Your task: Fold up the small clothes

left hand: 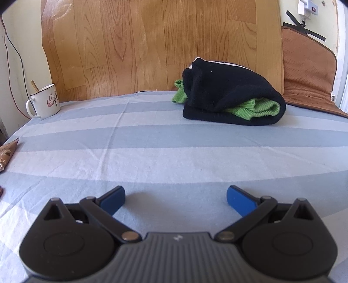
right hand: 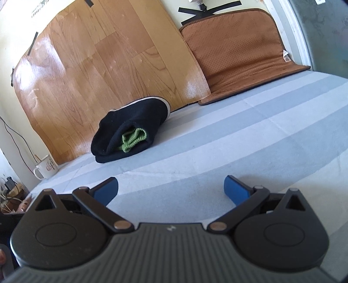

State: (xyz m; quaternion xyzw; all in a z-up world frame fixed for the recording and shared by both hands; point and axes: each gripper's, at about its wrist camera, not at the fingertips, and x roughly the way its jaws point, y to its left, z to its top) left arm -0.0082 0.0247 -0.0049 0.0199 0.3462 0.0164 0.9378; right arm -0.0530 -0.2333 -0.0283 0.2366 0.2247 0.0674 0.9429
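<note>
- My left gripper [left hand: 175,200] had its jaws spread wide, blue pads [left hand: 114,199] apart and nothing between them, hanging low over the striped sheet [left hand: 152,152].
- My right gripper [right hand: 171,191] was the same: jaws wide, holding nothing, with only the striped sheet [right hand: 217,152] visible in the gap.
- Neither gripper touched any clothing; both sat well back from it.
- The folded black garment [left hand: 230,91] lay on the sheet ahead and to the right in my left wrist view, near the far edge of the surface, close against the wood-grain panel [left hand: 152,43].
- A green knit piece [left hand: 256,108] was tucked inside the black fold, showing at the open front end and poking out at the back left.
- From my right wrist view the same black garment [right hand: 130,130] lay ahead and to the left, with the green knit piece [right hand: 133,139] peeking from its open end and a pale trim along its top edge.
- A white enamel mug [left hand: 44,102] with something standing in it stood at the far left of the sheet, well apart from the bundle; in the right wrist view the mug [right hand: 46,168] sat at the left edge.
- A brown perforated mat [left hand: 308,71] leaned against the wall to the right of the panel, its lower part lying on the sheet; the right wrist view showed the mat [right hand: 235,48] the same way.
- Black tape strips [right hand: 208,9] crossed on the wall above the mat.
</note>
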